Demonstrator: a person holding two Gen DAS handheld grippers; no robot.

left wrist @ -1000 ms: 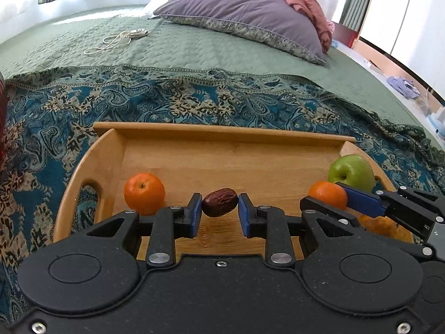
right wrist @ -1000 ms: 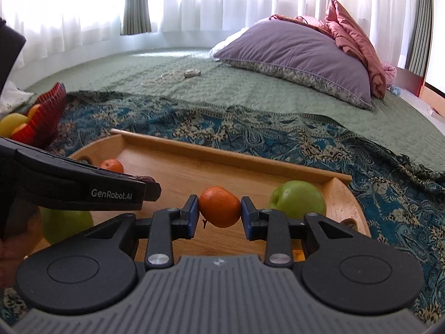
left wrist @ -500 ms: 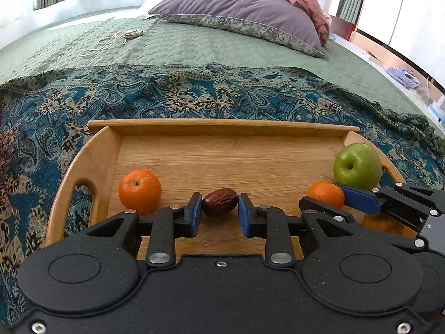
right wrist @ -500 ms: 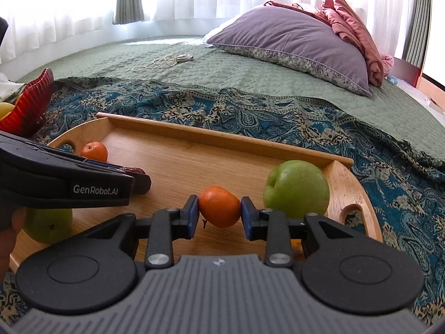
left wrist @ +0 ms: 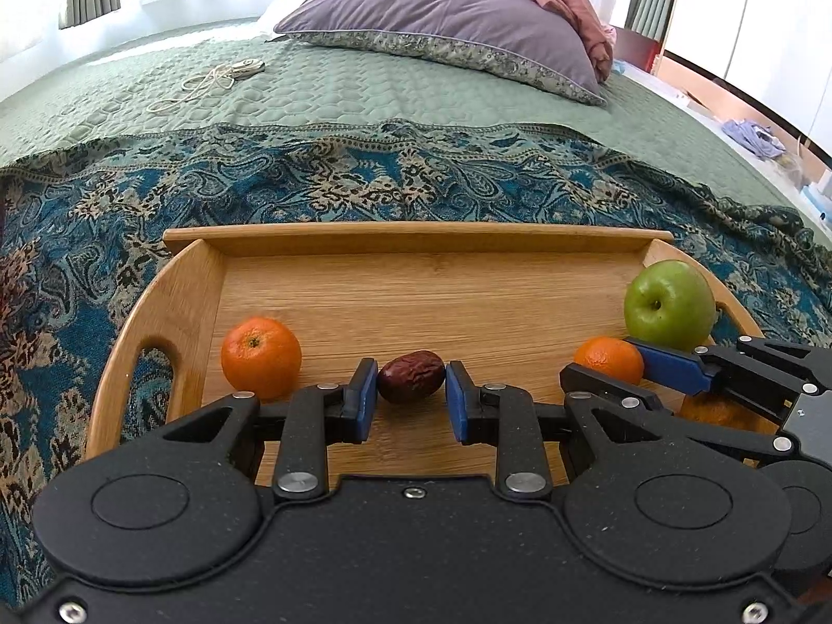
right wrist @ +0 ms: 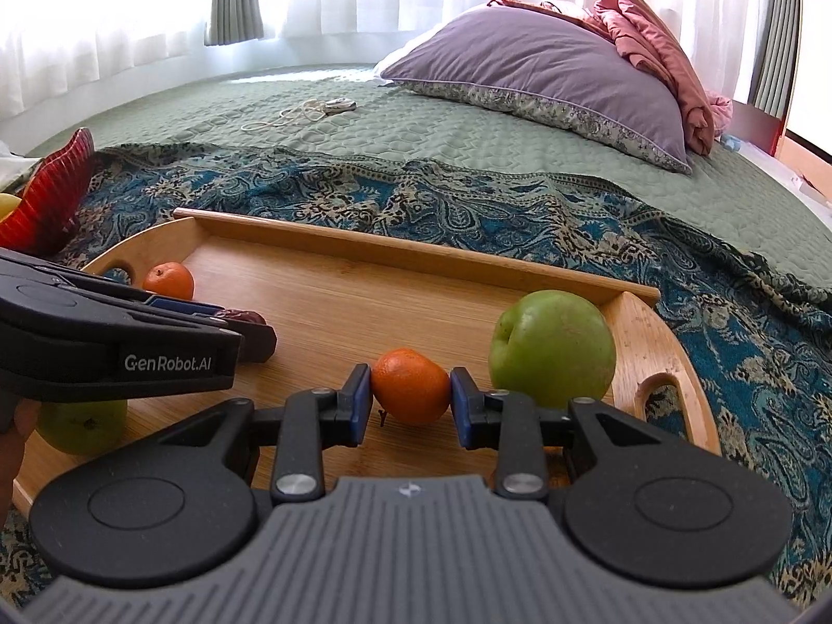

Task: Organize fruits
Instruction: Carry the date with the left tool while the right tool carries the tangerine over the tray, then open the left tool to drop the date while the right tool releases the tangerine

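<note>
A wooden tray (left wrist: 416,239) lies on a patterned blue throw. My left gripper (left wrist: 409,391) is shut on a wrinkled brown date (left wrist: 411,382), low over the tray's near middle. An orange (left wrist: 261,356) rests on the tray just left of it. My right gripper (right wrist: 411,396) is shut on a small mandarin (right wrist: 411,385), close beside a green apple (right wrist: 554,348) at the tray's right end. In the right wrist view the left gripper (right wrist: 249,326) reaches in from the left with the date (right wrist: 243,317). A second green apple (right wrist: 83,424) shows beneath it.
A red bowl (right wrist: 52,192) holding fruit stands off the tray's left end. Another orange fruit (left wrist: 712,408) lies partly hidden under the right gripper. Farther back on the green quilt are a purple pillow (left wrist: 442,15) and a coiled white cable (left wrist: 208,80).
Both grippers keep their fruit. The right gripper has edged slightly closer to the tray and the green apple; the left gripper has hardly moved.
</note>
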